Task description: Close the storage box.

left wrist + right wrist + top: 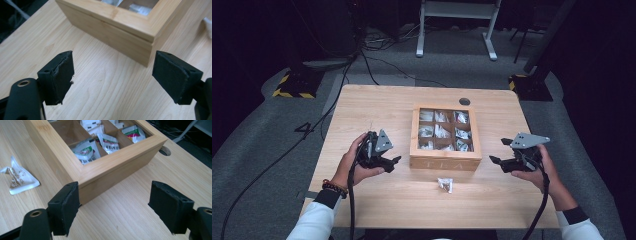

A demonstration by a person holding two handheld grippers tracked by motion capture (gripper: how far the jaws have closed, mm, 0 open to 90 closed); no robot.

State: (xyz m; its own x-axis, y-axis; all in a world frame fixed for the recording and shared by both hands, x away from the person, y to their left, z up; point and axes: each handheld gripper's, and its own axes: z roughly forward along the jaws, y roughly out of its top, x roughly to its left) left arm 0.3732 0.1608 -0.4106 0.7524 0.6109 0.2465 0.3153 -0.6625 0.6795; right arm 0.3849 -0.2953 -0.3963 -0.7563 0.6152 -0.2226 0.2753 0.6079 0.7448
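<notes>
- High view: the wooden tea box point(445, 159) sits mid-table, lid down, sachets visible through its glass panes. The left gripper point(395, 161) is just beside the box's left front corner and the right gripper point(496, 161) is near its right side; both are apart from the box, with nothing in them. One loose sachet point(445, 184) lies on the table point(377, 107) just in front of the box.
- My read: the box is shut and the loose sachet is the thing to deal with. I'd pin the box with one gripper and lift the lid by its front edge with the other, slowly so it doesn't skid.
- "TEA" is engraved on the front wall, faint but readable.
- Left gripper view: jaws wide, bare table between them, and the box corner point(147, 50) just ahead. Come in level to catch the lid seam.
- Right gripper view: jaws wide and empty, with the box corner point(87, 177) just past the left pad point(65, 207). The sachet point(18, 178) lies off to the left; its print is too blurry to read. The sachets inside have green and red labels with barcodes, also illegible.
</notes>
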